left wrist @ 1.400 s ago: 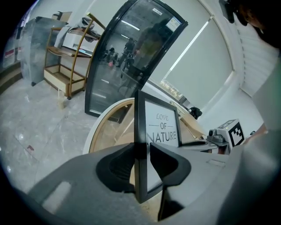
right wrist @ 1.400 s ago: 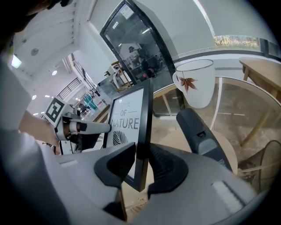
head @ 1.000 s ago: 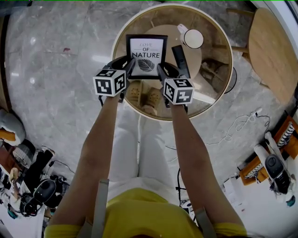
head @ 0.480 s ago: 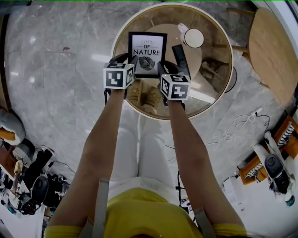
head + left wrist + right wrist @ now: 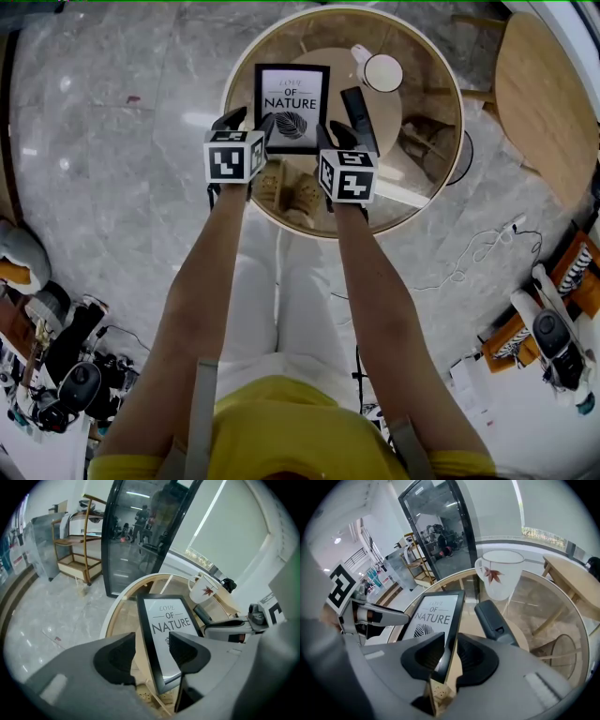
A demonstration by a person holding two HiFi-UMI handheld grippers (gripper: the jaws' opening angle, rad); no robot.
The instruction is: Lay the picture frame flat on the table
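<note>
The black picture frame (image 5: 292,105) with a "LOVE OF NATURE" print lies face up on the round glass table (image 5: 246,66). Its near end is at both grippers, and I cannot tell whether that end rests on the glass. My left gripper (image 5: 249,120) straddles the frame's (image 5: 168,630) left edge. Its jaws are opening, and gaps show on both sides of the edge in the left gripper view, where the left gripper (image 5: 152,653) fills the foreground. My right gripper (image 5: 335,134) is shut on the frame's (image 5: 436,616) right edge, with both pads pressing, as the right gripper (image 5: 451,656) shows in its own view.
A black remote (image 5: 359,117) lies just right of the frame. A white mug (image 5: 382,72) with a red leaf stands at the table's far right. A person's slippered feet (image 5: 286,187) show through the glass. A wooden tabletop (image 5: 539,94) stands to the right.
Both grippers moved forward over the table, closer together, and the frame went with them and looks narrower. The left gripper's jaws have spread apart from the frame's edge.
</note>
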